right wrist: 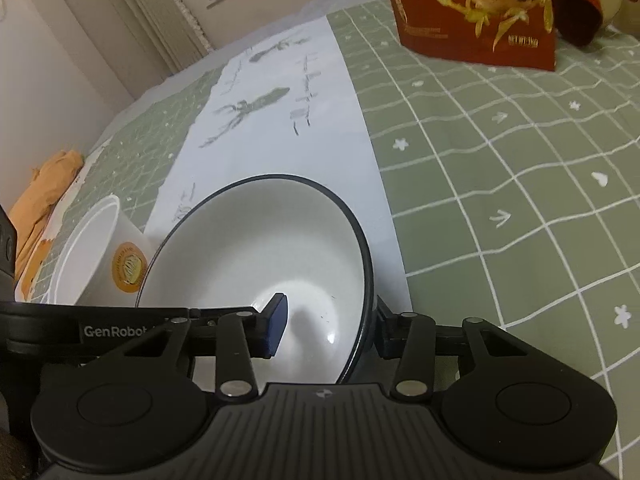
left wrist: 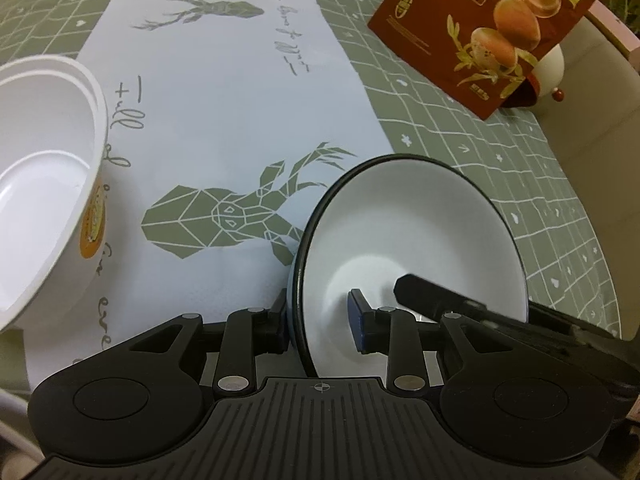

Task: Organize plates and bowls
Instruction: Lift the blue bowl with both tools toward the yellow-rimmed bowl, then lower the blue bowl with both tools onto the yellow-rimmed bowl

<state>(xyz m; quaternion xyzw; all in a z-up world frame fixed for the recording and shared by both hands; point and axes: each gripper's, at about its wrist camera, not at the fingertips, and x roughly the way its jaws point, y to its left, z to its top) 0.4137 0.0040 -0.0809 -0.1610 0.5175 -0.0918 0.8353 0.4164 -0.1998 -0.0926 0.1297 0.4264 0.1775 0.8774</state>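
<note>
A white bowl with a dark rim (left wrist: 416, 236) is tilted and held by both grippers. My left gripper (left wrist: 320, 316) is shut on its left rim, one finger inside and one outside. My right gripper (right wrist: 328, 328) is shut on its right rim in the same way; the bowl fills the middle of the right wrist view (right wrist: 256, 248). The right gripper's finger (left wrist: 436, 292) shows inside the bowl in the left wrist view. A larger white tub with an orange label (left wrist: 44, 184) stands to the left, also in the right wrist view (right wrist: 96, 252).
The table has a green grid cloth (right wrist: 500, 160) with a white deer-print runner (left wrist: 224, 112). A red snack bag (left wrist: 492, 28) stands at the far right with a white round object (left wrist: 550, 68) behind it. Orange cloth (right wrist: 44, 188) lies at the left edge.
</note>
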